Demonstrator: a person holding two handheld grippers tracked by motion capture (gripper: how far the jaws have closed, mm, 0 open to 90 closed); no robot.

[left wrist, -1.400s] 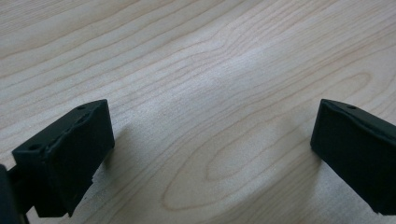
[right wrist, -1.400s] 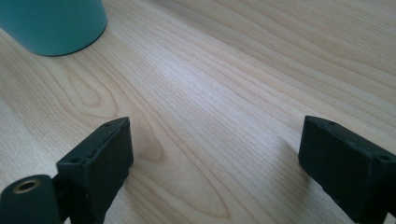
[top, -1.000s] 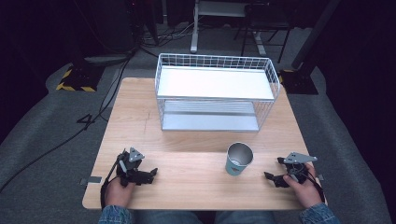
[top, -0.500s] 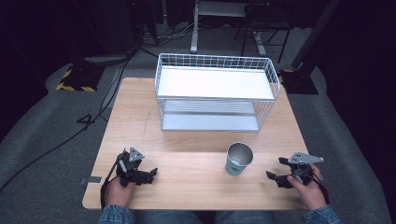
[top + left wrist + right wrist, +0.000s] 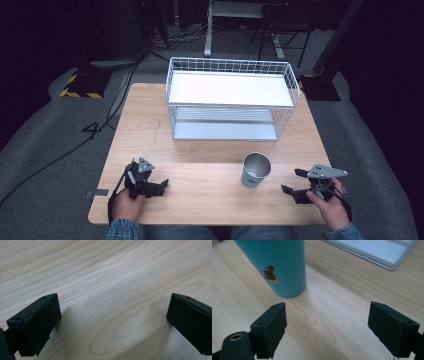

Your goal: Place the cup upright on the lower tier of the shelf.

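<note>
A teal cup [image 5: 255, 171] with a metal inside stands upright on the wooden table [image 5: 210, 150], right of centre near the front. In the right gripper view the cup [image 5: 279, 265] shows a small bird picture and stands just beyond the left jaw. My right gripper [image 5: 295, 182] rests at the table's front right, open, a short way right of the cup. My left gripper [image 5: 162, 186] lies at the front left, open, over bare wood [image 5: 112, 302]. Both grippers hold nothing.
A white wire rack [image 5: 230, 97] with two shelves stands at the back middle of the table; its lower shelf edge [image 5: 377, 252] lies beyond the right gripper. Dark floor, cables and a stand surround the table.
</note>
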